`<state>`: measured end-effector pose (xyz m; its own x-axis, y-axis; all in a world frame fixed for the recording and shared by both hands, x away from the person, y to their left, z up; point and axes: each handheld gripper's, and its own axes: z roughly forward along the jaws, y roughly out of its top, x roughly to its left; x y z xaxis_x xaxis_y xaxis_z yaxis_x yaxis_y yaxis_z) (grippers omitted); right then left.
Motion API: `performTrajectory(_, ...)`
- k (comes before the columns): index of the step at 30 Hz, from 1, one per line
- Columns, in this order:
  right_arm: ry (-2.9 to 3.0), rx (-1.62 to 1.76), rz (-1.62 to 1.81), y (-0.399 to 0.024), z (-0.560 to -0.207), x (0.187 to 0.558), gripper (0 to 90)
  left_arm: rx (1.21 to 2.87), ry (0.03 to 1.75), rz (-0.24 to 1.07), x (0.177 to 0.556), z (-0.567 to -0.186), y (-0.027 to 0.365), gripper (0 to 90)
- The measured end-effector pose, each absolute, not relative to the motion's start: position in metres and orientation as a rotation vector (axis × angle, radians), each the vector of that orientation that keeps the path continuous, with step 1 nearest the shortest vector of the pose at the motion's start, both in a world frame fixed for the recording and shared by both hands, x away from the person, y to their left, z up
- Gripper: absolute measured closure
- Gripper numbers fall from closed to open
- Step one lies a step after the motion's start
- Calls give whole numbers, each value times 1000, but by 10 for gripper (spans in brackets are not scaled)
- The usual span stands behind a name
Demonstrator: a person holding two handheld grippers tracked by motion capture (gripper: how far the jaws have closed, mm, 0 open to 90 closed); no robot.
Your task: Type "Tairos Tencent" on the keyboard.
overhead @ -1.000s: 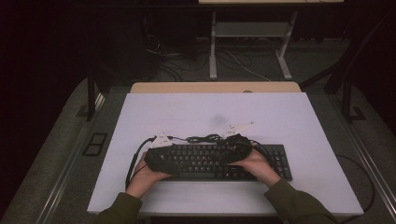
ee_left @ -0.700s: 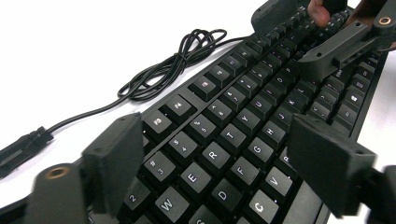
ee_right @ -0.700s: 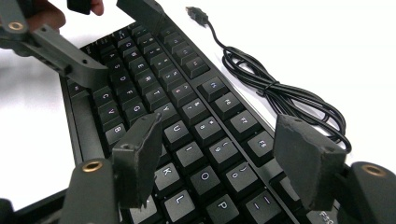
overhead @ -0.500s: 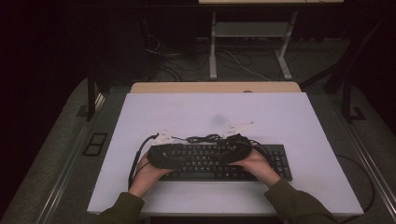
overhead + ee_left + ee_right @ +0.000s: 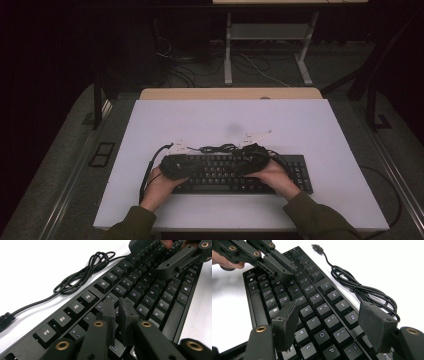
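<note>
Two grippers hover over the keyboard [image 5: 235,172] lying near the table's front edge; our left gripper [image 5: 119,312] has just closed, nothing between its jaws — we press one key squarely; right gripper [image 5: 329,322] stays apart.

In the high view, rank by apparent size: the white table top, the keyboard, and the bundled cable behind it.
1. White table top, by far the largest.
2. Keyboard, a long black bar, partly covered by hands.
3. Bundled cable, a small dark coil just behind the keyboard.
</note>
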<state>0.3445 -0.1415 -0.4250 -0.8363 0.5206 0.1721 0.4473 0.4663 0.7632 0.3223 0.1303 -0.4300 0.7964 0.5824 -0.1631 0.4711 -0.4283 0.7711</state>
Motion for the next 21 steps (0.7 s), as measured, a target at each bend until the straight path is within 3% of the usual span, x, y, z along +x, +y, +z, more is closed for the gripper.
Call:
performTrajectory(2,2616,866,1322,-142,-425,345,322,2109,777,156,323,-430,130,887)
performTrajectory(21,2615,863,1321,-142,-425,344,322,2139,793,156,323,-434,128,888)
